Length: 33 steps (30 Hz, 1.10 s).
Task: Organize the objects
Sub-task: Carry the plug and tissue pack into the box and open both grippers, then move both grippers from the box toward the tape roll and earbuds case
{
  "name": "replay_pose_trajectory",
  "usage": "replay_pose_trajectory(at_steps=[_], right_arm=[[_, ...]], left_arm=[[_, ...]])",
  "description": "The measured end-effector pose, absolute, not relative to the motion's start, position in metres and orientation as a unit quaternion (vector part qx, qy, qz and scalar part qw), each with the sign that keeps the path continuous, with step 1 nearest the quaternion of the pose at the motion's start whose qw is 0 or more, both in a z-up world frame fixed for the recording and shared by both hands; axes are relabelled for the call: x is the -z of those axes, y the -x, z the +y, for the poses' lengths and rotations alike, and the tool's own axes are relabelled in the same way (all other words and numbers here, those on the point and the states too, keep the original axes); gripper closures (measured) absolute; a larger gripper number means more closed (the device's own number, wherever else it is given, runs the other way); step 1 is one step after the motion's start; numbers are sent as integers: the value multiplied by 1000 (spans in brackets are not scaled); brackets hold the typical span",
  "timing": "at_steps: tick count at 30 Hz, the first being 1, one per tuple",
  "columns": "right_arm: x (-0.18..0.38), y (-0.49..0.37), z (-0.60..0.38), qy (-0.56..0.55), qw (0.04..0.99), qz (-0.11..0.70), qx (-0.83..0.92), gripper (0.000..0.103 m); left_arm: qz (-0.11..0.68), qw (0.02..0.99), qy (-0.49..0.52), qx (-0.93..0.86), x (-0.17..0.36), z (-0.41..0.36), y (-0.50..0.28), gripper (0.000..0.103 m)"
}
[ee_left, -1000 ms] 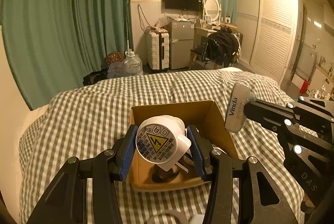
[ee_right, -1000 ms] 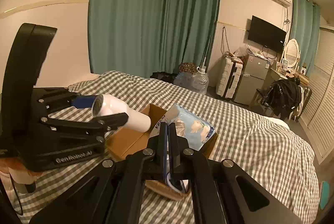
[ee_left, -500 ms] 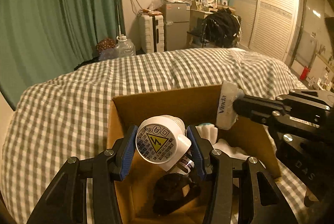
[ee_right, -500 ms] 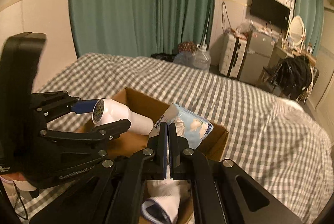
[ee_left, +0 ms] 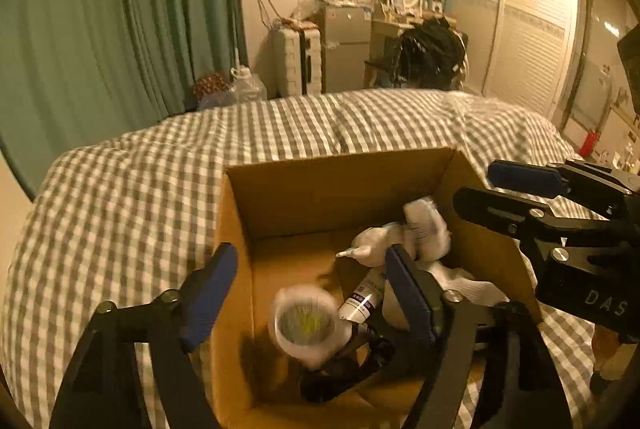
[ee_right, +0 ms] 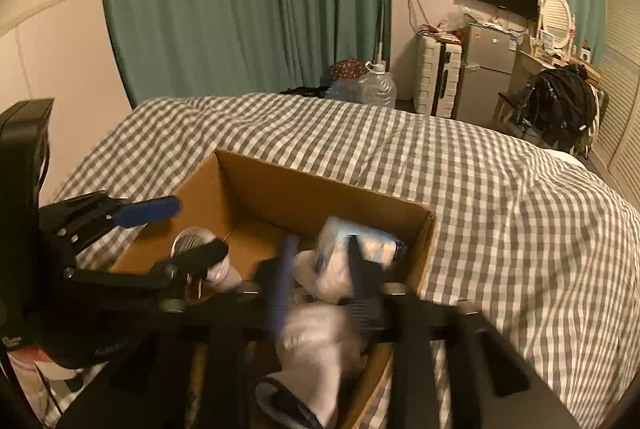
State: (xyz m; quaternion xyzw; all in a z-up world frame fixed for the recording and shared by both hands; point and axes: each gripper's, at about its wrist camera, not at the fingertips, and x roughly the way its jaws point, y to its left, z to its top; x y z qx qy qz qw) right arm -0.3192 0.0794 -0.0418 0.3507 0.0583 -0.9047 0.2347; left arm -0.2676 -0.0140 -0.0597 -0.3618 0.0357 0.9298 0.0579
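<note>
With both grippers' fingers spread wide over the cardboard box, the rigid white plug-in device and soft tissue pack lie loose; grip either across its middle.

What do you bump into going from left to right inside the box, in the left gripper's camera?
White plug-in device → little tube → white sock, all inside the cardboard box.
</note>
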Motion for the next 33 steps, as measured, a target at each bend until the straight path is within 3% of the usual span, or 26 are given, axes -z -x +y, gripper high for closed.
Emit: replay_pose_trajectory(at_steps=[3,6,14,23,33], right_arm=[[29,307,87,-342,225,52,911,52],[12,292,95,-331,219,53,916,35],[-54,238,121,-266,199,52,942,21],[-94,160,125,-214,195,75,954,14],[-55,126,121,-232,202,53,950,14]], left_arm=[[29,56,352,-934,49,-18,249,21],[27,47,336,-940,35,-25,230,13],[26,25,290,-956,-20,-35,180,4],[20,19,262,-965,-50,-29,123,1],[-4,2,297,-955,3,-33,96,1]])
